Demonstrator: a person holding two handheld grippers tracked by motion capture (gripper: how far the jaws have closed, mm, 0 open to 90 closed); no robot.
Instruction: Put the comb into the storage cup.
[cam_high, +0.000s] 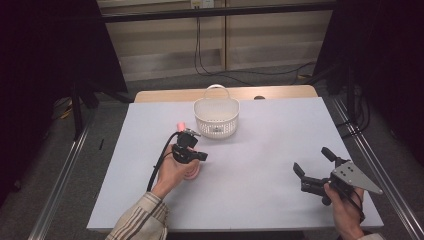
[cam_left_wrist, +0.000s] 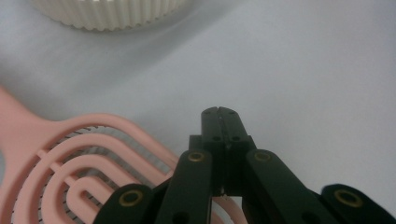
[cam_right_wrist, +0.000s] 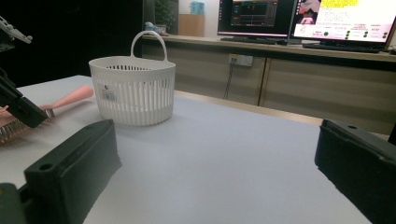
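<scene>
A pink vented hairbrush (cam_high: 193, 173) lies on the white table sheet (cam_high: 260, 145), its handle (cam_high: 180, 124) pointing toward a white slotted basket (cam_high: 216, 117). My left gripper (cam_high: 201, 155) hovers over the brush head, jaws shut together with nothing between them. In the left gripper view the closed tips (cam_left_wrist: 219, 112) stand just past the brush's curved ribs (cam_left_wrist: 70, 158). My right gripper (cam_high: 313, 160) rests open at the table's right front, well away from the brush. Seen from the right gripper (cam_right_wrist: 212, 163), the basket (cam_right_wrist: 133, 93) and the brush handle (cam_right_wrist: 70, 99) lie ahead to the left.
The basket's ribbed wall (cam_left_wrist: 112, 14) is just beyond the brush. Bare sheet stretches between the two grippers. A wooden table edge (cam_high: 280, 92) runs behind the sheet. Monitors (cam_right_wrist: 308, 18) stand on a far counter.
</scene>
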